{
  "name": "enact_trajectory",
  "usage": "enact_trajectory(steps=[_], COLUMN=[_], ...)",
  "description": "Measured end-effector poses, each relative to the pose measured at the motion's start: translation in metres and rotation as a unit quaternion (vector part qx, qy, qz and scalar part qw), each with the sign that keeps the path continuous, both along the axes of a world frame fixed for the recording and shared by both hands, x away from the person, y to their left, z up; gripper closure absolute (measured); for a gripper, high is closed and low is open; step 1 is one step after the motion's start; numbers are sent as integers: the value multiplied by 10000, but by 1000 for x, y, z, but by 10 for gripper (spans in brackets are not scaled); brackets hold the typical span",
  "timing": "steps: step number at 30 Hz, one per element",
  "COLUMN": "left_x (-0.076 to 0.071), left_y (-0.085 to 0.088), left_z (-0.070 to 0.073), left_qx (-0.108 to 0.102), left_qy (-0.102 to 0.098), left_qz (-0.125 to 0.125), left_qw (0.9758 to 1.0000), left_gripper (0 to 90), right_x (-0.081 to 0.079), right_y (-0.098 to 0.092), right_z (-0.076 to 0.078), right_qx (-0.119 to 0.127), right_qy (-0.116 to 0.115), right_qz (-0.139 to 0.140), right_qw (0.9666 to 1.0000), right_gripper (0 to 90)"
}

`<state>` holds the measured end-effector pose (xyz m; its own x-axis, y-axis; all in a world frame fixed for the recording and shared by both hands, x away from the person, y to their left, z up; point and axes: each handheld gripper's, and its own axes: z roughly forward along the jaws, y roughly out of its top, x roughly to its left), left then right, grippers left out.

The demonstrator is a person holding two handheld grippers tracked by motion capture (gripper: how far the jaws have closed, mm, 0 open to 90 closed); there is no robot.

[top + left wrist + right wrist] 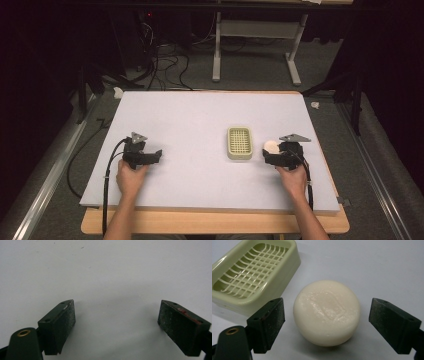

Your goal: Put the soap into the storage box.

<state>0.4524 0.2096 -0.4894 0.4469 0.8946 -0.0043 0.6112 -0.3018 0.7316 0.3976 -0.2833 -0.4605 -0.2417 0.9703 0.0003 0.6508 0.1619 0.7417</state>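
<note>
Evidently the round bar of soap is being lined up for a pick: it lies flat on the white table, just to the right of the pale green soap dish and apart from it. The right gripper is held low with its jaws spread wide on either side of the soap, no pad touching it, so that a squeeze can be made across its width. The left gripper is kept well to the left of the dish, released and holding nothing, out of the way.
</note>
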Motion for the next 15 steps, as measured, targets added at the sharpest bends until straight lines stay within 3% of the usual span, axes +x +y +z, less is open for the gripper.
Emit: enact_trajectory(steps=[15], left_x=[0], left_y=[0], left_z=[0], left_qx=[-7], left_qy=[-3], left_qz=[3], left_qw=[10000], left_gripper=[150], right_x=[10], right_y=[2], right_z=[-12], right_qx=[-85], right_qy=[164], right_qz=[-85], right_qw=[9998], right_gripper=[151])
